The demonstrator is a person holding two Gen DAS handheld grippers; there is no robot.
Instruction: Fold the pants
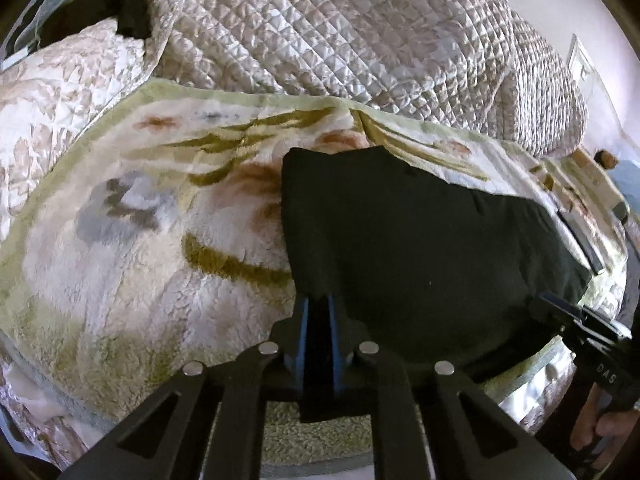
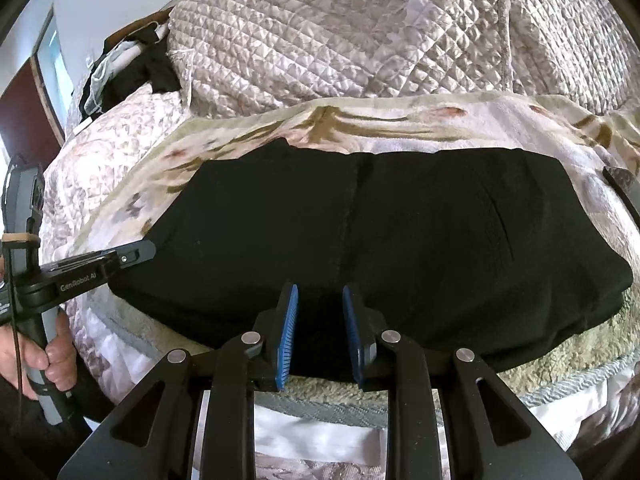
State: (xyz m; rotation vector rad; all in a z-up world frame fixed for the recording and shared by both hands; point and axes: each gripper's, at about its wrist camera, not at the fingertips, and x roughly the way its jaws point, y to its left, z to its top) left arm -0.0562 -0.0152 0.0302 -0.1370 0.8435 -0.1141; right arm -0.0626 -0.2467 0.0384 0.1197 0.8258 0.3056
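Black pants [image 2: 400, 248], one pair, folded flat near the front edge of a fluffy floral blanket [image 1: 132, 248]. Quilted bedspread [image 2: 340, 32] heaped along the far edge; dark clothes [image 2: 136, 68] piled at the far left corner. Left gripper [image 1: 318, 304] pinched narrow on the pants' left corner. Right gripper [image 2: 319, 292] parted, blue pads [image 2: 289, 332] straddling the near hem, gripping nothing.

The bed [image 2: 132, 344] has a fluffy flowered blanket [image 2: 400, 120] spread on it in the middle of the frame, with black pants [image 2: 400, 232] lying flat on top and a quilted cover [image 2: 340, 32] bunched up behind.
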